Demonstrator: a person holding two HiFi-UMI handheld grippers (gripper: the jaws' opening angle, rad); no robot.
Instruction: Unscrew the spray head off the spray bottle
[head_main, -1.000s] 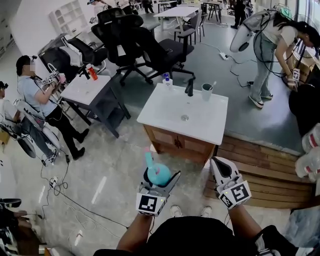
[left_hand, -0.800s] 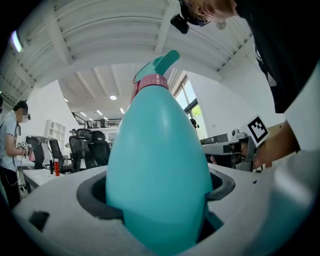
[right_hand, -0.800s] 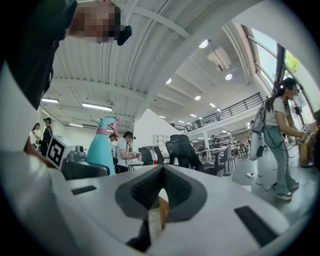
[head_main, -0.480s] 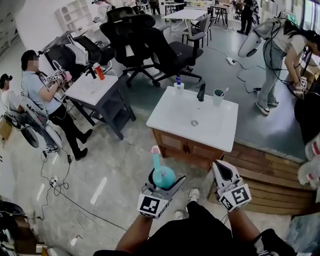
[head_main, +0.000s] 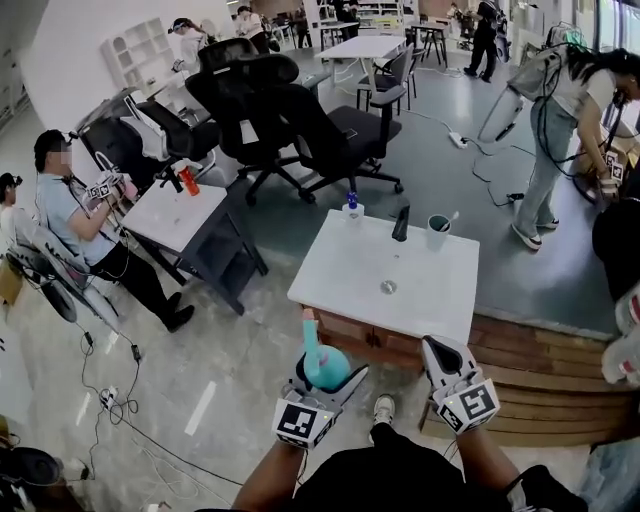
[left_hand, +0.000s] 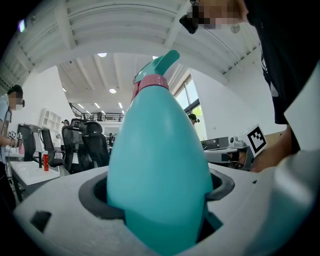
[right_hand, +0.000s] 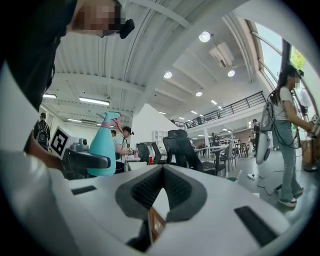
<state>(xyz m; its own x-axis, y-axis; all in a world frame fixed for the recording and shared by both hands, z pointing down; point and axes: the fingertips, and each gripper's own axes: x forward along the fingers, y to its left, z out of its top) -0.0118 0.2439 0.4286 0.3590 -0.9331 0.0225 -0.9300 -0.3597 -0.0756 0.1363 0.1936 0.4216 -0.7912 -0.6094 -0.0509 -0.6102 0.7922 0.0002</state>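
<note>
Holds a teal spray bottle (head_main: 326, 370) tight in the left claw (head_main: 330, 366), with both jaws pressed on the fat round body. Stands the bottle upright, so the thin top part sticks up above the claw. Still has the spray head (left_hand: 164, 61) on top, sitting on a pink ring (left_hand: 152, 82). Shows the right claw (head_main: 440, 350) shut, jaws together, with nothing between them. Sits just to the right of the left claw, near the bottle but not touching it. Points both claws forward. Faces a white tabletop (head_main: 350, 275) just ahead of the 2 claws, with a small drain hole (head_main: 388, 287) in the middle. Has 3 things along its far edge, well ahead of the claws: a soap bottle (head_main: 351, 207) with a blue top, a black tap (head_main: 401, 222) and a dark cup (head_main: 438, 232). Has black chairs (head_main: 290, 110) even farther ahead. Has 1 person (head_main: 70, 205) sitting far to the left of the left claw, beside another white tabletop (head_main: 170, 205) with a red bottle (head_main: 187, 181) on it. Has 1 more person (head_main: 560, 90) bending over, far ahead and to the right of the right claw.
</note>
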